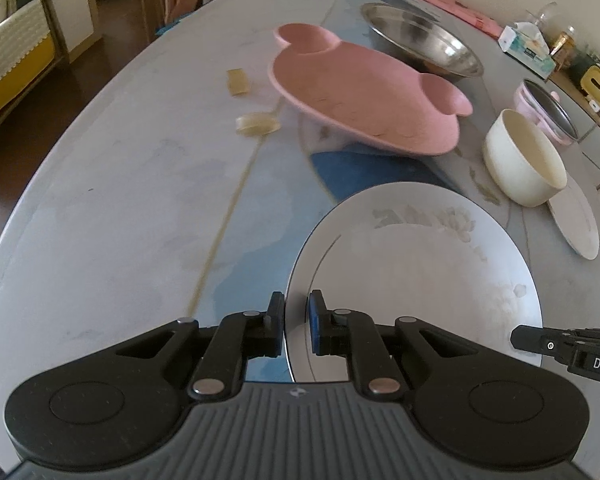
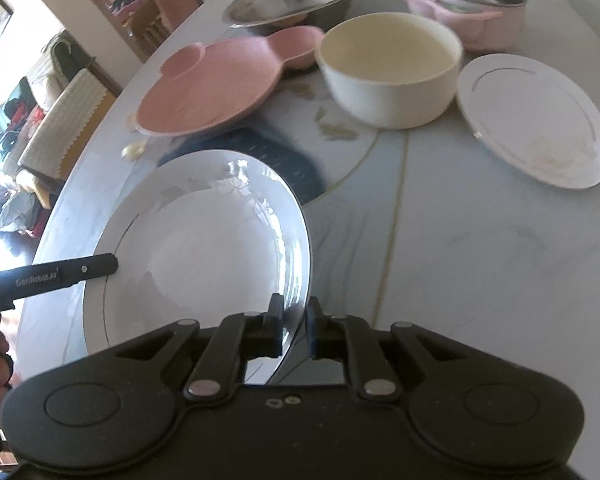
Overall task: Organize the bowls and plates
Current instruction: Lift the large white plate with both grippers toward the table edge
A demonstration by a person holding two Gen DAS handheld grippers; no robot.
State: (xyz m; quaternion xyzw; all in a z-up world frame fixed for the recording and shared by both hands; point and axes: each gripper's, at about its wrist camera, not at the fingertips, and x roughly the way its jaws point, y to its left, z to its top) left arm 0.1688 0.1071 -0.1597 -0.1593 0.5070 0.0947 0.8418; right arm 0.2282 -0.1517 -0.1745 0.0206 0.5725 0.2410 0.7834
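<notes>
left gripper (image 1: 296, 322) pinching white plate (image 1: 420, 272) rim | right gripper (image 2: 294, 328) pinching opposite rim | both angled downward

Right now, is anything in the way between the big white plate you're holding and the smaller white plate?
Nothing visible blocks it. Both the left gripper and right gripper pinch the big white plate's rim. Bare table lies between it and the smaller white plate; the cream bowl sits just beside that path.
</notes>
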